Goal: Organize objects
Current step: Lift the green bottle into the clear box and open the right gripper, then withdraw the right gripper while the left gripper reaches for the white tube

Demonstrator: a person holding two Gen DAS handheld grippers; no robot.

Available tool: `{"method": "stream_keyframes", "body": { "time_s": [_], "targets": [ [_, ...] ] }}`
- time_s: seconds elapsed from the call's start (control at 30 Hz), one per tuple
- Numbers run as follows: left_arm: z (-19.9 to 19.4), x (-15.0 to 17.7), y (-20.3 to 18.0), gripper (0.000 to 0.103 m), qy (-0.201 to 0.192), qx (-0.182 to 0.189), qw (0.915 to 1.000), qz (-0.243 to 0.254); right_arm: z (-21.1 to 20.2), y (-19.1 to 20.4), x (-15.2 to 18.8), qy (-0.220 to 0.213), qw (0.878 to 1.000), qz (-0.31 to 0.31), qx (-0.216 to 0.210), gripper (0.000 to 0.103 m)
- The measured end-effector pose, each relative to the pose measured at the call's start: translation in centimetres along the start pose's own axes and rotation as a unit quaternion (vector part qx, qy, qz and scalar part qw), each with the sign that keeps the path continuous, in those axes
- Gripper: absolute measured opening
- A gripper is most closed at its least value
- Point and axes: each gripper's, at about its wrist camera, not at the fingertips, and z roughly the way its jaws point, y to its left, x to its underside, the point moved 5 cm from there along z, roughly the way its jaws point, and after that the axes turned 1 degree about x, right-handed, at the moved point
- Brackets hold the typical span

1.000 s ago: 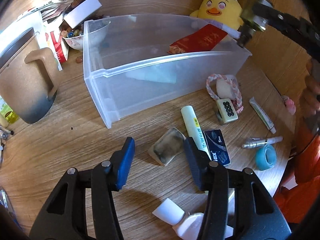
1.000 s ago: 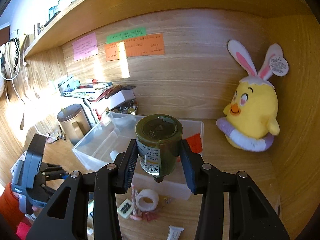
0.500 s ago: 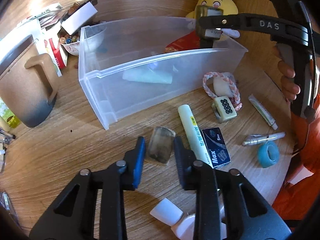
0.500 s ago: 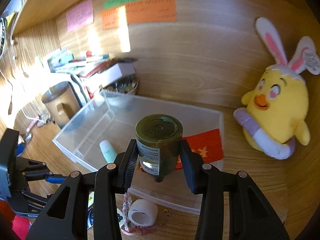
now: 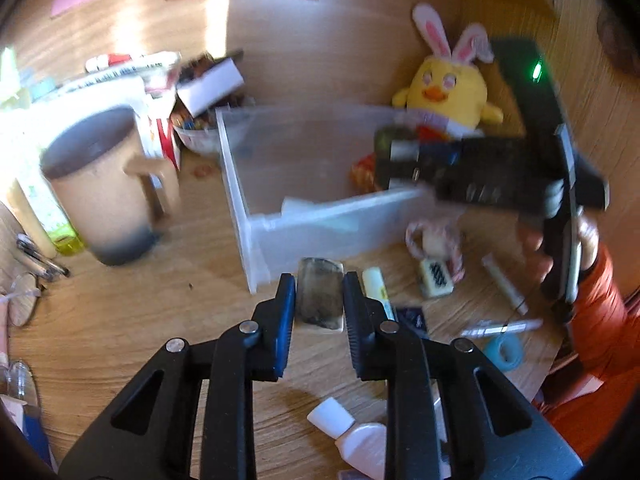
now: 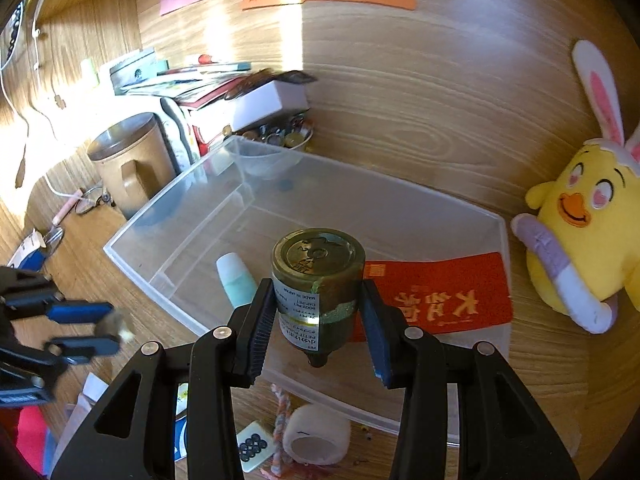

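My left gripper (image 5: pixel 319 280) is shut on a small clear packet with dark contents (image 5: pixel 321 298), held just above the wooden table in front of the clear plastic bin (image 5: pixel 256 236). From the right wrist view the left gripper (image 6: pixel 104 328) sits low at the left with the packet (image 6: pixel 116 322) blurred. My right gripper (image 6: pixel 317 285) is shut on an upside-down dark green bottle (image 6: pixel 316 256) and hangs over the bin (image 6: pixel 168 216). A red envelope (image 6: pixel 436 296) and a mint tube (image 6: pixel 236 280) lie inside the bin.
A yellow plush chick (image 6: pixel 580 232) stands right of the bin and a brown mug (image 5: pixel 104 192) left of it. A bowl of marbles (image 6: pixel 280 140) is behind. Loose on the table lie a glue stick (image 5: pixel 376 284), a tile (image 5: pixel 436 282), a blue tape roll (image 5: pixel 502 352) and a white bottle (image 5: pixel 360 440).
My left gripper closed on the packet and lifted it off the table. The right gripper carried the green bottle down and forward until it hung over the bin.
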Motion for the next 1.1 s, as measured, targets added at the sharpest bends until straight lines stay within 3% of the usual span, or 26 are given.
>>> {"method": "stream_keyframes", "body": {
  "time_s": [0.27,0.87,1.1],
  "targets": [
    [-0.9,-3.1,0.1,0.024,-0.04,-0.007,0.999,-0.019,-0.2,0.6,0.1,0.001,1.0,-0.008,-0.005,0.039],
    [3.5,-5.1,1.4,0.023,-0.011,-0.041,0.9985,-0.034,-5.1,-1.9,2.9,-0.042,0.999,0.027,0.017,0.054],
    [2.9,-5.1,0.8,0.023,-0.013,-0.048,0.9983,-0.029,-6.7,-3.3,5.3,-0.039,0.998,0.047,0.026,0.055]
  ]
}}
